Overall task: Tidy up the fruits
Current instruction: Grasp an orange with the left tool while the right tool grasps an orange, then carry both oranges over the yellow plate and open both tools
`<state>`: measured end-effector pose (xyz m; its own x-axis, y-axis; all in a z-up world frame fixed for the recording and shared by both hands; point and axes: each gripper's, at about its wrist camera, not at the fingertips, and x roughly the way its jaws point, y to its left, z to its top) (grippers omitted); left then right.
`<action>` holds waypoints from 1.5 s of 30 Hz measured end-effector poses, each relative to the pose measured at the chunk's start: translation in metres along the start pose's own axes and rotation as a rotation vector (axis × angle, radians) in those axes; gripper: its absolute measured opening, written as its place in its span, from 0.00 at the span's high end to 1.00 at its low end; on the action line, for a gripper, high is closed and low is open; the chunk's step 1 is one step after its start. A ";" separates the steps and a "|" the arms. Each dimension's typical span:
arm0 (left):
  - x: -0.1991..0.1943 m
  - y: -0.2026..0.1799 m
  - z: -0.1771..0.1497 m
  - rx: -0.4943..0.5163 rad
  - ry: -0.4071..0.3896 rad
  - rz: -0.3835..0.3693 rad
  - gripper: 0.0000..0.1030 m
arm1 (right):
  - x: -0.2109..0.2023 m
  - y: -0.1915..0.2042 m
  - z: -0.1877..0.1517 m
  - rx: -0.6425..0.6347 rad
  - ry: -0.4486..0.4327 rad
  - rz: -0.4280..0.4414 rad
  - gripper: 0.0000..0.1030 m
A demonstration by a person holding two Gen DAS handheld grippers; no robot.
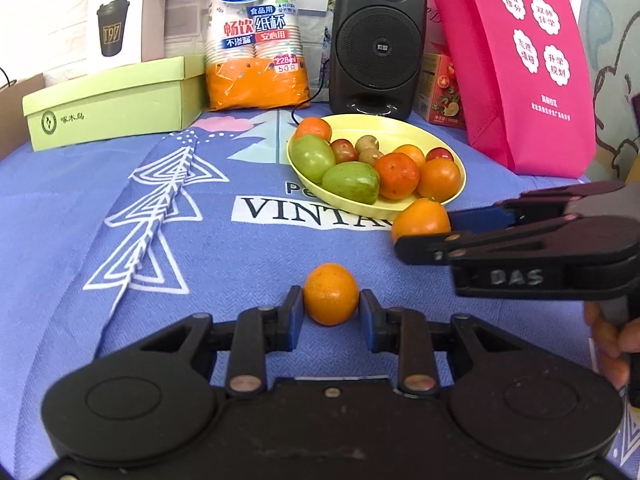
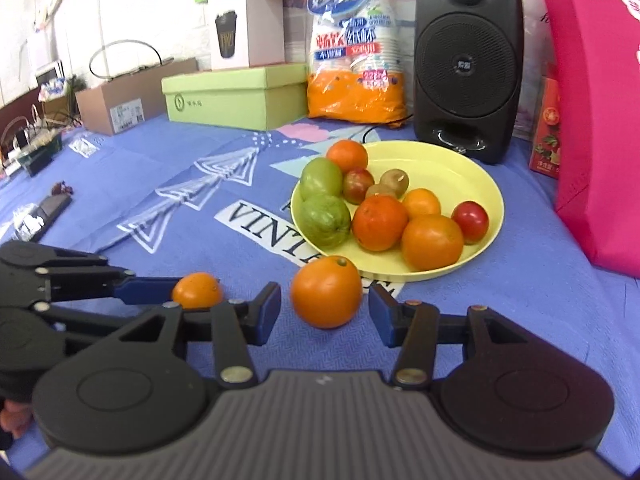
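Two loose oranges, each bracketed by a tool, beside a yellow fruit plate.
Left tool: spread, small orange between its fingers on the blue-clothed table. Right tool: spread around large orange, just beside yellow plate holding mixed fruit.

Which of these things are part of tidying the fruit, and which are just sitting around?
Part of the job:
- small orange between the left tongs
- bigger orange between the right tongs
- yellow plate of fruit

Just lying about:
- black speaker
- paper cup pack
- green box
- pink bag
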<state>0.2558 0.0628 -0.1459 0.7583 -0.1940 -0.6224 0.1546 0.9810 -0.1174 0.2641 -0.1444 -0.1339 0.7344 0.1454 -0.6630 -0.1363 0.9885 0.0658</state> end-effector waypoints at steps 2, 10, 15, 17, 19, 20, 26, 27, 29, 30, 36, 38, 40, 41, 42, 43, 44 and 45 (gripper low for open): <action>0.000 0.003 0.000 -0.012 0.000 -0.012 0.72 | 0.007 0.000 -0.001 0.001 0.013 0.003 0.54; -0.001 0.005 -0.001 -0.021 0.002 -0.024 0.72 | 0.005 -0.001 -0.004 -0.011 0.014 -0.010 0.60; -0.003 0.002 -0.001 -0.017 0.002 -0.018 0.72 | -0.012 -0.008 -0.010 0.013 0.000 -0.020 0.60; -0.004 0.000 -0.001 -0.013 0.002 -0.017 0.72 | -0.019 -0.011 -0.012 0.020 -0.007 -0.027 0.60; -0.006 -0.002 0.000 -0.008 0.003 -0.022 0.72 | -0.025 -0.013 -0.015 0.021 -0.013 -0.031 0.60; -0.006 -0.004 0.000 -0.005 0.003 -0.021 0.72 | -0.028 -0.013 -0.016 0.023 -0.014 -0.031 0.60; -0.013 -0.009 0.004 0.019 -0.006 -0.024 0.72 | -0.052 -0.015 -0.031 0.027 -0.027 -0.042 0.60; -0.015 -0.010 0.006 0.025 -0.009 -0.027 0.72 | -0.056 -0.016 -0.033 0.028 -0.028 -0.043 0.60; -0.018 -0.012 0.010 0.033 -0.014 -0.029 0.72 | -0.063 -0.018 -0.037 0.027 -0.032 -0.048 0.60; -0.019 -0.013 0.013 0.038 -0.014 -0.030 0.72 | -0.066 -0.020 -0.038 0.028 -0.034 -0.051 0.60; -0.015 -0.017 0.040 0.077 -0.015 -0.032 0.72 | -0.074 -0.033 -0.030 0.031 -0.055 -0.060 0.60; -0.010 -0.019 0.053 0.098 -0.018 -0.026 0.72 | -0.072 -0.037 -0.022 0.026 -0.063 -0.057 0.60; -0.002 -0.021 0.065 0.117 -0.020 -0.020 0.72 | -0.068 -0.040 -0.012 0.011 -0.069 -0.062 0.60; 0.002 -0.022 0.070 0.125 -0.020 -0.021 0.72 | -0.067 -0.041 -0.007 -0.002 -0.072 -0.066 0.60; 0.005 -0.022 0.076 0.131 -0.021 -0.022 0.72 | -0.064 -0.042 -0.002 -0.013 -0.075 -0.068 0.60; 0.010 -0.023 0.082 0.137 -0.022 -0.023 0.72 | -0.062 -0.044 0.004 -0.022 -0.079 -0.070 0.60; 0.013 -0.024 0.088 0.144 -0.025 -0.022 0.72 | -0.060 -0.046 0.009 -0.029 -0.082 -0.074 0.60; 0.018 -0.024 0.095 0.151 -0.028 -0.020 0.72 | -0.058 -0.048 0.014 -0.036 -0.086 -0.077 0.60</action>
<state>0.3256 0.0347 -0.0805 0.7712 -0.2161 -0.5987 0.2622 0.9649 -0.0105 0.2378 -0.1992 -0.0880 0.7976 0.0738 -0.5986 -0.1000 0.9949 -0.0105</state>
